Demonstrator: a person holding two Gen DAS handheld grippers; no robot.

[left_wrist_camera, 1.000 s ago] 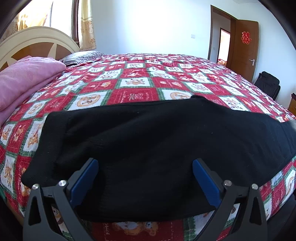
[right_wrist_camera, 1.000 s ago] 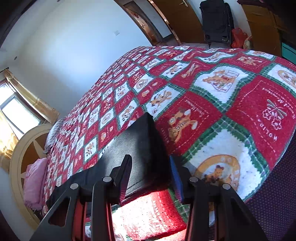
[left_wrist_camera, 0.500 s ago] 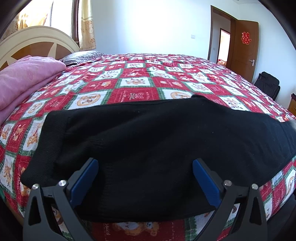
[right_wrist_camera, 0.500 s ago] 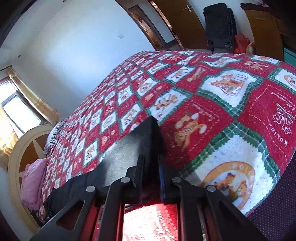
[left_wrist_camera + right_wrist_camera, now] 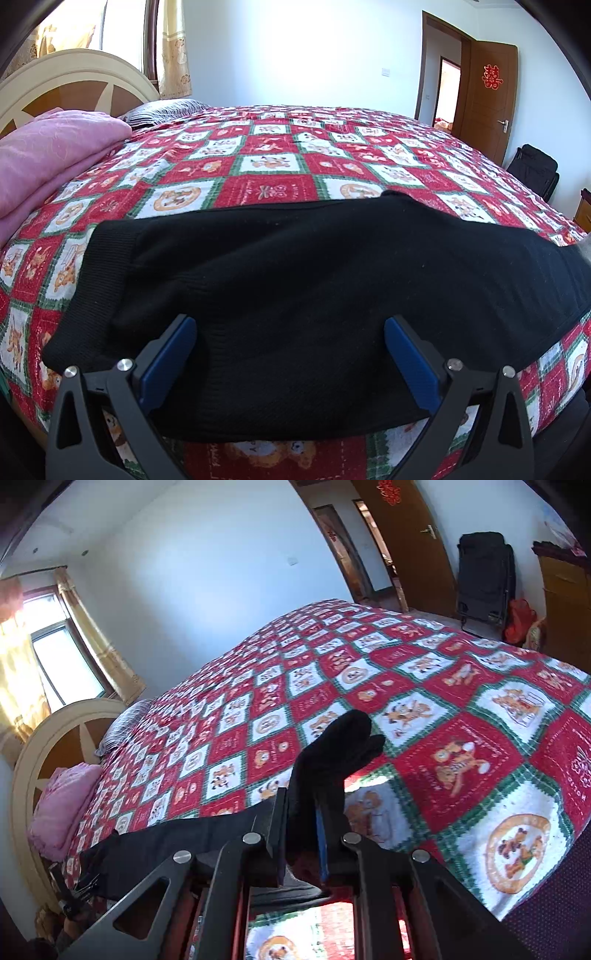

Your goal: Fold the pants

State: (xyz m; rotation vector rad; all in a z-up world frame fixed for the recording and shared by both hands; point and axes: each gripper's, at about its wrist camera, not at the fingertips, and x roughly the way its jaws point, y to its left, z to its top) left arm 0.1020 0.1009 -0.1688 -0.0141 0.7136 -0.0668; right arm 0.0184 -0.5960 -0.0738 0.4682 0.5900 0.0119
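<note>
A bed [image 5: 280, 147] covered by a red, white and green checked quilt [image 5: 461, 746] printed with bear motifs is recorded as the largest item and fills most of both views. A cream and brown arched headboard [image 5: 74, 77] is noted at the head end, with a curtained window [image 5: 55, 657] behind it. A brown door [image 5: 491, 99] carrying a red paper ornament is seen standing open beyond the foot end, and a dark bag [image 5: 535, 170] is seen on the floor near it.

The black pants [image 5: 332, 288] are found laid lengthwise along the near edge of the bed, flat over most of their length. A ribbed band is observed at the end toward the headboard. The opposite end, toward the foot of the bed, is seen raised off the quilt in the right wrist view, where the fabric [image 5: 332, 753] stands up in a bunched fold.

A folded pink blanket [image 5: 48, 155] is noted at the head end of the bed, with a grey striped pillow [image 5: 162, 110] beside it, well apart from the pants.

The left gripper [image 5: 290, 354] is recorded with its blue-padded fingers spread wide above the near hem of the pants; nothing is held between them. The right gripper [image 5: 303, 834] is recorded pressed together on the raised end of the pants, the cloth being pinched between its fingers.
</note>
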